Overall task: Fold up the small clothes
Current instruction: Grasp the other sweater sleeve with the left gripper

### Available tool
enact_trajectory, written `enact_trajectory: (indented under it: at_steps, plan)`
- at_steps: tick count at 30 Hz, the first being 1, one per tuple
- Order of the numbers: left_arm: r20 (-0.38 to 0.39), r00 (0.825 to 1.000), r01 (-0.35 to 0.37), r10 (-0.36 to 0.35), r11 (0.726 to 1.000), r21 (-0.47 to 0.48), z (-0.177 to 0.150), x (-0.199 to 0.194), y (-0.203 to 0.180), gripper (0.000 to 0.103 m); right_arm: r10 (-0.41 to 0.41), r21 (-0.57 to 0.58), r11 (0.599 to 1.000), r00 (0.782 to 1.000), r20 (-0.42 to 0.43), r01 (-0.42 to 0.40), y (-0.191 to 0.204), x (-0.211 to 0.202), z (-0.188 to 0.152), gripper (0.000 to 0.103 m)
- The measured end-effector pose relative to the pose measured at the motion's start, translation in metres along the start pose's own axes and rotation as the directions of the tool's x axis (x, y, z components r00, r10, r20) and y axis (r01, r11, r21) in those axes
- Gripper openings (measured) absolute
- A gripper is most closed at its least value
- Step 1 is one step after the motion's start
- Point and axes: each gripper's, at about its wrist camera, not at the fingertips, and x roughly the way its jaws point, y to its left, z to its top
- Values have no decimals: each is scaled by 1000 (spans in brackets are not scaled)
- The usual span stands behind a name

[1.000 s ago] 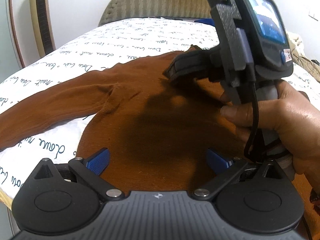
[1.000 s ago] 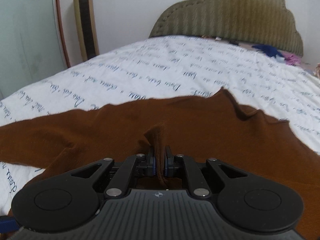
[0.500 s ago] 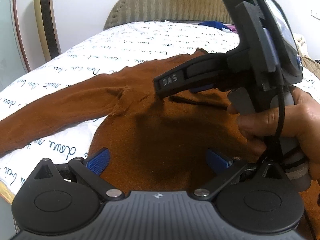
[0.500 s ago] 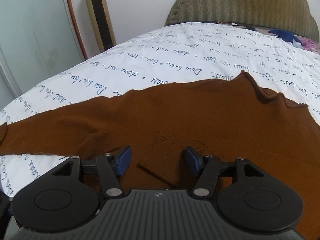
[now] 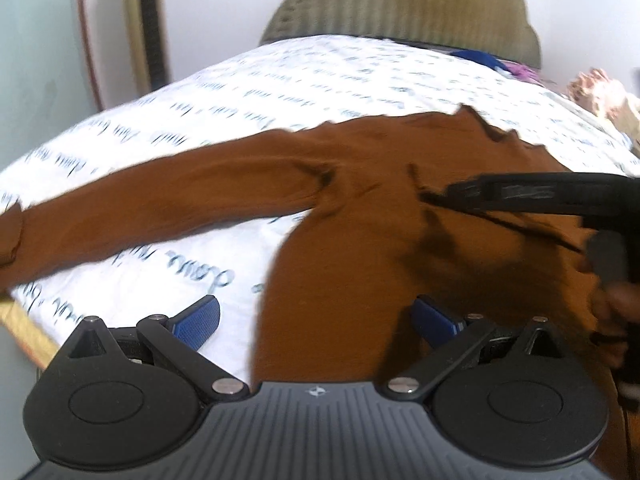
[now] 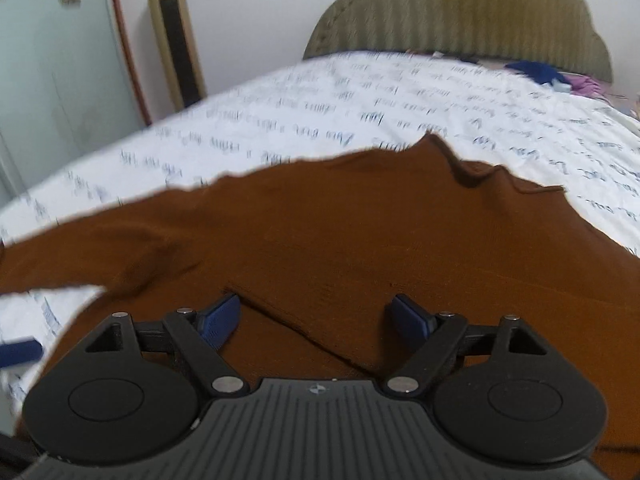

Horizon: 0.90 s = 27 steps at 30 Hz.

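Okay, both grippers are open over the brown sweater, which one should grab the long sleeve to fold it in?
Left. The left gripper is open at the body's edge nearest the outstretched sleeve of the sweater; the right gripper hovers mid-body.

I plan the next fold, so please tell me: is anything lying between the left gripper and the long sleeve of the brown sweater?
Nothing visible does. The left gripper is open above the sweater, and only bare bedsheet lies between it and the sleeve. The right gripper is off to the other side.
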Motion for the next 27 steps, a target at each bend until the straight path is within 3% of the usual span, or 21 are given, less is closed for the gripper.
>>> enact_trajectory:
  at_steps: [4, 6, 8, 11, 16, 18, 21, 23, 25, 26, 27]
  plan:
    - [19, 999, -36, 39, 990, -138, 0, -3, 40, 103, 32, 62, 997, 996, 80, -37, -2, -26, -9, 84]
    - [35, 998, -34, 45, 965, -259, 0, -6, 70, 103, 21, 54, 998, 995, 100, -27, 0, -35, -17, 85]
    - [51, 998, -13, 36, 917, -398, -2, -7, 101, 103, -1, 36, 999, 994, 109, -3, 2, -43, -23, 86]
    - [83, 997, 45, 3, 817, -575, -5, -5, 144, 103, -13, 17, 1000, 993, 115, 11, 5, -49, -32, 88]
    - [97, 995, 42, 26, 764, -644, -1, -4, 174, 102, 7, 18, 1000, 994, 111, -9, 7, -53, -38, 91]
    - [109, 994, 61, 19, 722, -689, -3, -2, 187, 102, 6, 15, 1000, 994, 112, -7, 10, -53, -40, 92]
    - [143, 990, 102, 14, 631, -769, -6, -4, 202, 102, 10, 18, 1000, 993, 114, -12, 11, -54, -41, 93]
    - [173, 984, 121, 44, 547, -829, -9, -6, 217, 101, 8, 20, 1000, 993, 120, -10, 11, -56, -41, 93]
    - [179, 979, 110, 100, 478, -872, -11, -9, 231, 85, 7, 26, 1000, 992, 127, -11, 10, -58, -42, 93]
    - [175, 977, 102, 120, 459, -883, -10, -7, 235, 74, 6, 31, 999, 991, 130, -10, 10, -60, -42, 93]
    - [161, 976, 80, 144, 452, -888, -8, -5, 239, 46, 5, 35, 999, 991, 134, -10, 9, -61, -42, 94]
